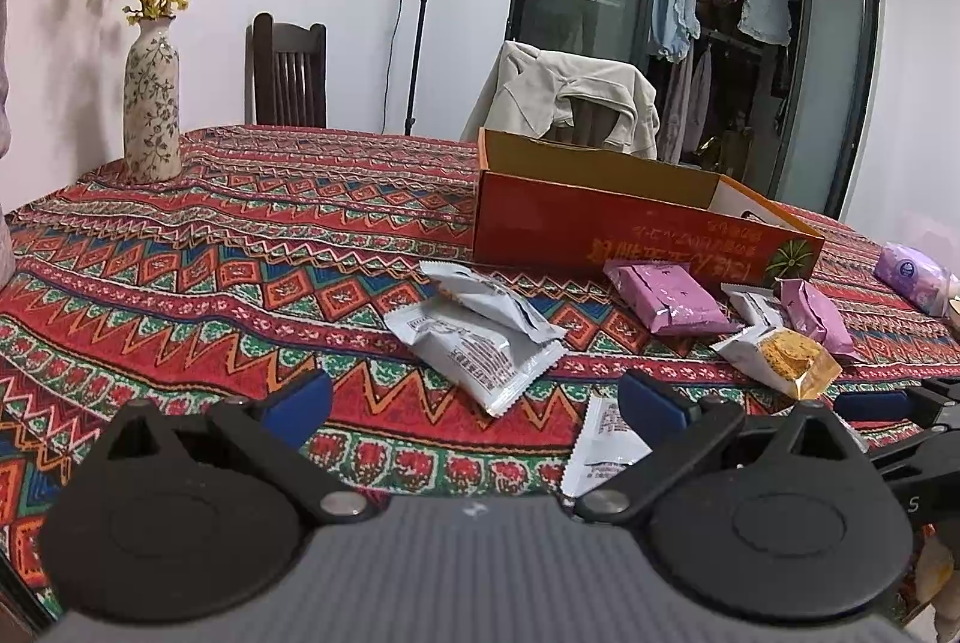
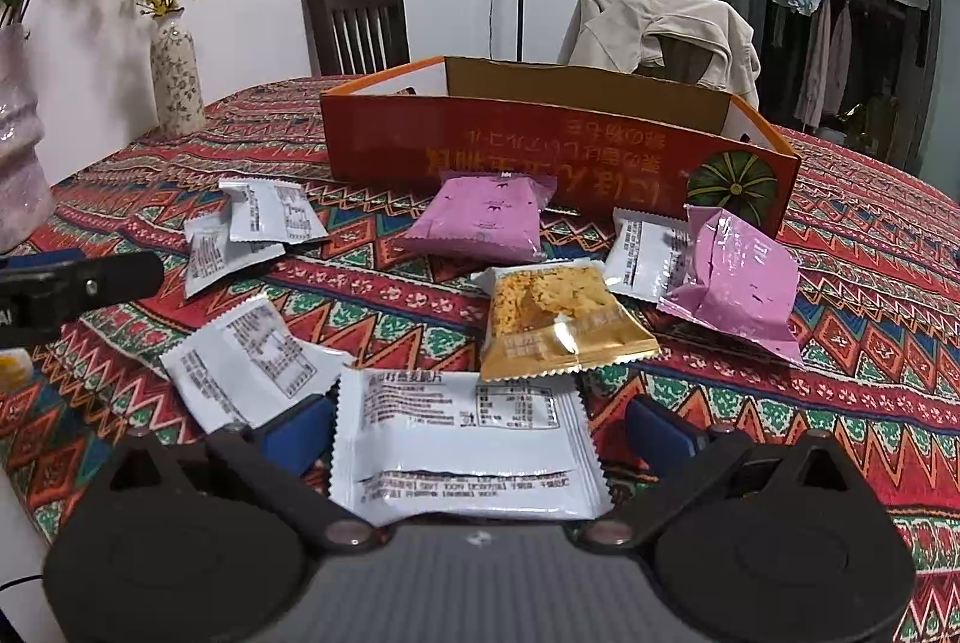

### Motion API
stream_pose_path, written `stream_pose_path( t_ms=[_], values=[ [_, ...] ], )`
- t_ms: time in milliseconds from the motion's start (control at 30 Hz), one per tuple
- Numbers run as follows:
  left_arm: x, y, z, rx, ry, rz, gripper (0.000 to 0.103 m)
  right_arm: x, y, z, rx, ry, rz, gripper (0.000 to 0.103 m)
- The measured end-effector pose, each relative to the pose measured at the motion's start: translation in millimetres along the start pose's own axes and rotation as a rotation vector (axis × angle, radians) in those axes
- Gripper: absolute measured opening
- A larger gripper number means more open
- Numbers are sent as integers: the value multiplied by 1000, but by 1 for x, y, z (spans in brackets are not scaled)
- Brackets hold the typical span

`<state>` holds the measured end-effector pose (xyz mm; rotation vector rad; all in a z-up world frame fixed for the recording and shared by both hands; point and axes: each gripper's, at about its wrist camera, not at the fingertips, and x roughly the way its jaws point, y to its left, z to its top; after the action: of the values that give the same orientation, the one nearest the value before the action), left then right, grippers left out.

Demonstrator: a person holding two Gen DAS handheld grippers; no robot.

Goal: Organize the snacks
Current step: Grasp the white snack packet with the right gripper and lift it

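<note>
An open orange cardboard box (image 1: pixel 600 229) (image 2: pixel 540 144) stands on the patterned tablecloth. Snack packets lie in front of it: white ones (image 1: pixel 480 337) (image 2: pixel 252 367), pink ones (image 1: pixel 666 298) (image 2: pixel 486 223) and a gold-and-white one (image 1: pixel 780 352) (image 2: pixel 552 319). My left gripper (image 1: pixel 474 403) is open and empty, just short of two stacked white packets. My right gripper (image 2: pixel 480 433) is open, its blue pads either side of a large white packet (image 2: pixel 468 451) lying flat between them. The right gripper also shows at the right edge of the left wrist view (image 1: pixel 894 403).
A floral vase with yellow flowers (image 1: pixel 151 102) (image 2: pixel 175 72) stands at the far left, and a pale pink vase (image 2: pixel 18 163) nearer. Two chairs (image 1: pixel 288 69) (image 2: pixel 660 30) stand behind the table, one draped with a jacket. A purple tissue pack (image 1: pixel 912 277) lies at the right.
</note>
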<state>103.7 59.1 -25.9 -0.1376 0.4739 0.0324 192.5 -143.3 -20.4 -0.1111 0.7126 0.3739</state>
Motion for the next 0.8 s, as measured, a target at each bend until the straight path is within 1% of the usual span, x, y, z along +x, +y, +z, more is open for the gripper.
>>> stream_pose_path(
  t_ms=[100, 233, 267, 367, 433, 500, 633, 800],
  values=[
    [-1, -1, 0, 6, -1, 1, 103, -2, -1, -1, 0, -11, 15, 101],
    [-4, 0, 1, 4, -8, 10, 103, -9, 0, -5, -8, -47, 28, 75],
    [-5, 1, 1, 3, -8, 11, 103, -11, 0, -5, -7, -51, 32, 71],
    [-5, 1, 1, 2, -7, 16, 103, -15, -2, -8, -6, -67, 35, 63],
    [-5, 0, 1, 2, -5, 18, 103, -17, -5, -10, 4, -74, 39, 61],
    [-5, -1, 1, 3, -3, 18, 103, -21, -7, -11, 15, -87, 48, 53],
    [-6, -6, 1, 15, -4, 13, 103, -28, -12, -13, 28, -109, 32, 50],
    [-4, -14, 2, 27, 8, 12, 103, -45, -19, -13, 40, -174, 10, 50]
  ],
)
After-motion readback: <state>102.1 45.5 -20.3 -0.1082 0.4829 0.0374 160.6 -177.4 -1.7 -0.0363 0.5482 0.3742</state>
